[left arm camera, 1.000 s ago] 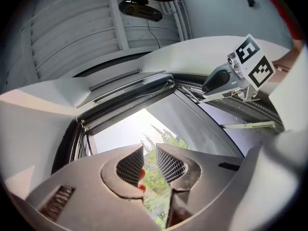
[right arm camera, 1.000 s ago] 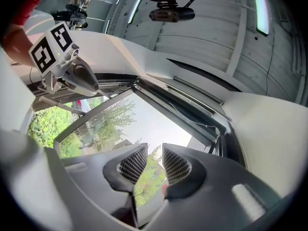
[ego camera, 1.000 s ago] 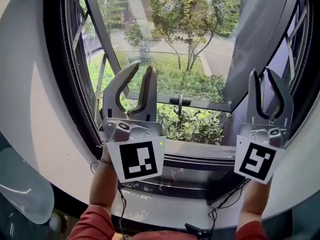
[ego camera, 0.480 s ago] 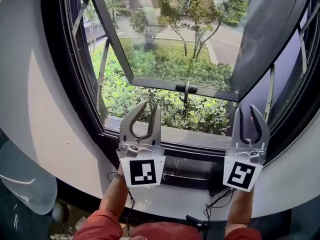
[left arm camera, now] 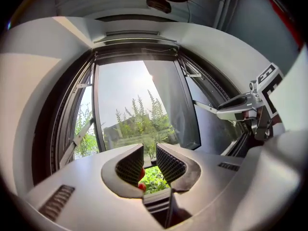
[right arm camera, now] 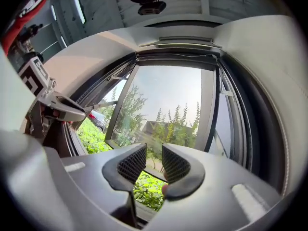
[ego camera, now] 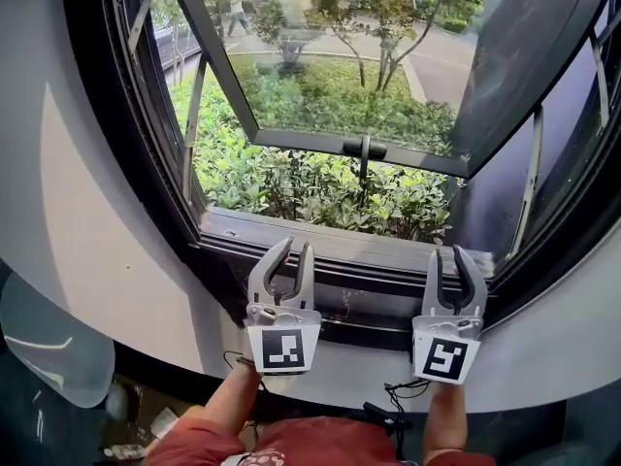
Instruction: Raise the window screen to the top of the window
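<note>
Grey-jawed, your left tool (ego camera: 297,247) stands open and empty. Your right tool (ego camera: 447,252) has just been opening its jaws, with nothing between them. The window screen (ego camera: 364,307) seems to lie collapsed along the sill (ego camera: 291,231), just ahead of both tips. If you grip it unevenly, its rail could tilt and jam in the frame (ego camera: 160,178). Beyond the tools, the sash (ego camera: 359,147) hangs open over shrubs (ego camera: 320,187), and a white wall (ego camera: 87,260) flanks them.

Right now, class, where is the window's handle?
In the head view, the handle sits midway along the bottom rail of the open sash, just right of centre, above the shrubs and beyond the sill.
</note>
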A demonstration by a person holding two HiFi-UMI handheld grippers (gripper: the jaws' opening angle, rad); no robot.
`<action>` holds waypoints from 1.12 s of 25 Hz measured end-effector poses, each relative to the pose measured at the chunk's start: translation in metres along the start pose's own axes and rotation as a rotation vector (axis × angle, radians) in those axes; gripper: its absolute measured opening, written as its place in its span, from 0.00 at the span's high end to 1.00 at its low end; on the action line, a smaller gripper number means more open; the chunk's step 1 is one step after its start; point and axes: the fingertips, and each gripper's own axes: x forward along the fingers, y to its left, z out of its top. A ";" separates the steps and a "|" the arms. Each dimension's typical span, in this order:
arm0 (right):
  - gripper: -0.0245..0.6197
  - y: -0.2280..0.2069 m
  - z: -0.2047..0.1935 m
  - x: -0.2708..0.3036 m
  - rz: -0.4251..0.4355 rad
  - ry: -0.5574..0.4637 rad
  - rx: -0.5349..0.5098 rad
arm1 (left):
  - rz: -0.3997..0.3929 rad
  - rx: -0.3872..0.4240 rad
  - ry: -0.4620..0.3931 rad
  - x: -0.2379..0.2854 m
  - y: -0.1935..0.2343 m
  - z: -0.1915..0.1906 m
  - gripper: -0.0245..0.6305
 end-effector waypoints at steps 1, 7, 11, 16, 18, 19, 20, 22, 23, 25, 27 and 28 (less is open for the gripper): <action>0.80 0.004 -0.004 -0.003 0.006 0.005 0.022 | -0.001 -0.015 0.009 -0.003 -0.002 -0.007 0.86; 0.80 0.039 -0.046 -0.031 0.083 0.111 0.199 | -0.076 -0.064 0.081 -0.027 -0.031 -0.047 0.86; 0.80 0.062 -0.071 -0.048 0.120 0.161 0.258 | -0.113 -0.058 0.158 -0.042 -0.050 -0.075 0.86; 0.80 0.085 -0.088 -0.064 0.165 0.198 0.308 | -0.104 -0.084 0.205 -0.052 -0.055 -0.099 0.86; 0.80 0.091 -0.090 -0.068 0.183 0.203 0.318 | -0.102 -0.077 0.209 -0.052 -0.054 -0.102 0.86; 0.80 0.093 -0.091 -0.069 0.185 0.207 0.317 | -0.100 -0.076 0.200 -0.052 -0.053 -0.101 0.86; 0.80 0.094 -0.092 -0.070 0.184 0.213 0.316 | -0.098 -0.079 0.190 -0.051 -0.053 -0.100 0.86; 0.80 0.096 -0.094 -0.071 0.182 0.222 0.317 | -0.099 -0.088 0.196 -0.052 -0.054 -0.101 0.86; 0.80 0.097 -0.094 -0.071 0.183 0.225 0.315 | -0.100 -0.089 0.204 -0.053 -0.054 -0.102 0.86; 0.81 0.098 -0.094 -0.070 0.182 0.228 0.304 | -0.098 -0.088 0.204 -0.053 -0.054 -0.101 0.86; 0.86 0.097 -0.094 -0.070 0.174 0.226 0.299 | -0.095 -0.100 0.195 -0.052 -0.055 -0.099 0.86; 0.92 0.096 -0.094 -0.070 0.169 0.224 0.297 | -0.095 -0.103 0.192 -0.052 -0.055 -0.098 0.86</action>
